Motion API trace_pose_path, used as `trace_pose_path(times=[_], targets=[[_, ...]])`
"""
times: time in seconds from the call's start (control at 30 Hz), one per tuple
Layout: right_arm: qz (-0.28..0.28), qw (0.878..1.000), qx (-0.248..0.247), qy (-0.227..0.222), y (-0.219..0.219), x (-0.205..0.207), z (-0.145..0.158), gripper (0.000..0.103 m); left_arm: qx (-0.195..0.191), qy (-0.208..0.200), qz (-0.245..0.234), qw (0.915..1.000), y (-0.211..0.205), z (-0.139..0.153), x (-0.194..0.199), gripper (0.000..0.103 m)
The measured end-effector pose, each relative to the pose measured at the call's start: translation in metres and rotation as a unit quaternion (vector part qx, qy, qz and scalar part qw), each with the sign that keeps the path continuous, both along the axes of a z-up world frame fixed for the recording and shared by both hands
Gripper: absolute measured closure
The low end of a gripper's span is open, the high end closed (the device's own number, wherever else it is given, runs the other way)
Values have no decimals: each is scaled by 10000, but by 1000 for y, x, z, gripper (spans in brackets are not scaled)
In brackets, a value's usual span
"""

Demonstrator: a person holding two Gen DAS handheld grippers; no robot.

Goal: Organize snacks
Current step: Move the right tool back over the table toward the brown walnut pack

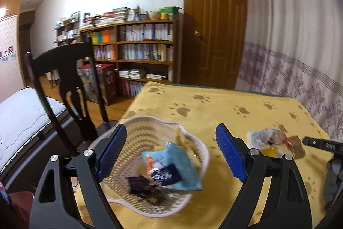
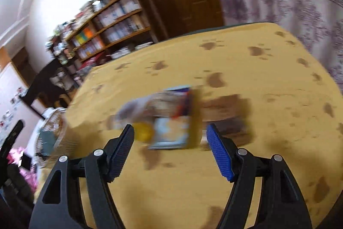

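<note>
Right wrist view: the right gripper, fingers wide apart and empty, faces blurred snack packets lying just ahead at frame centre on the desk. Left gripper, equally spread and empty, hangs over the partly filled white basket, so the right is nearer.

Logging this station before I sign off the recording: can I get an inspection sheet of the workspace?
Surface: yellow paw-print tablecloth.
Job's things: white basket holds a light blue packet and dark wrappers; loose snack pile lies outside it, blurred.
Clutter: nothing seen.
Grippers: left gripper open above the basket; right gripper open near the pile.
Cables: nothing seen.
Surroundings: dark chair, bookshelf, door, curtain.
</note>
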State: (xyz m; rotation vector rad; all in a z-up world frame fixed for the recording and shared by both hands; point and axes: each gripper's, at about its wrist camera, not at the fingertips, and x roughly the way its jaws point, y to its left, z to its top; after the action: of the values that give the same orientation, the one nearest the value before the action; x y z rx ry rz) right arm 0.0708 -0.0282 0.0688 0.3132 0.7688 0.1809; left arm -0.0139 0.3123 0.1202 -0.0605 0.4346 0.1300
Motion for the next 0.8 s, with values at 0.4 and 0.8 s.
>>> trace_pose_path(times=[0.4,0.8], targets=[[-577,9889,-1329,337,-22,33,-42,33,-63,291,-518,9982,-32,-15,11,17],[-330,9868,-1557,295,-7,56,-45,33,464,506,-1039,9922,-89,-20,37,17]])
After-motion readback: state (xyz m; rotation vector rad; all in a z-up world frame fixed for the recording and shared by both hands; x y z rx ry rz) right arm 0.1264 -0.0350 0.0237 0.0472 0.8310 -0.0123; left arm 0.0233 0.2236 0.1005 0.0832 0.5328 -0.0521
